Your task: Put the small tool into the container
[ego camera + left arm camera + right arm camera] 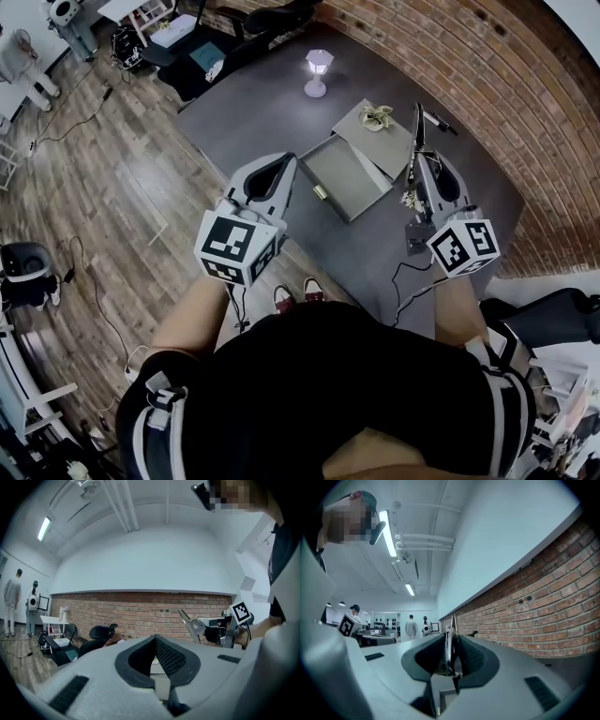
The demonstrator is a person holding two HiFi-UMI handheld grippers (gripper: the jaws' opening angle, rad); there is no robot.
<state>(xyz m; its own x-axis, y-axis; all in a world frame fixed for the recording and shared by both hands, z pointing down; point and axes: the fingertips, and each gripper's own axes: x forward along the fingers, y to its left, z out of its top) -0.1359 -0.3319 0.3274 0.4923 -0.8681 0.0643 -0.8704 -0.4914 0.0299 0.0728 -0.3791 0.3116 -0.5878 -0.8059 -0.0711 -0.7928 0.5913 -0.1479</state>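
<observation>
Closest to the head camera is the dark shirt (356, 394), and both bare forearms reach out from it towards the grey table (272, 103). What worries me most is the right gripper (418, 157). Its jaws are clamped on the small tool (417, 127), a thin metal piece held edge-on, and most of its length sticks out past the pads. With so little of it gripped, I judge it could swivel or slip if the tip knocks the wall of the container (342, 173). That open grey box sits on the table just left of the tool, so the tool is beside it, not above it. Letting go now would drop the tool onto the table. Both grippers point level, away from the body and towards the brick wall (487, 84). The left gripper (289, 159) hangs near the box's near left corner, its fingertips together with nothing between them. It is well apart from the right gripper, and both marker cubes sit nearest the body
</observation>
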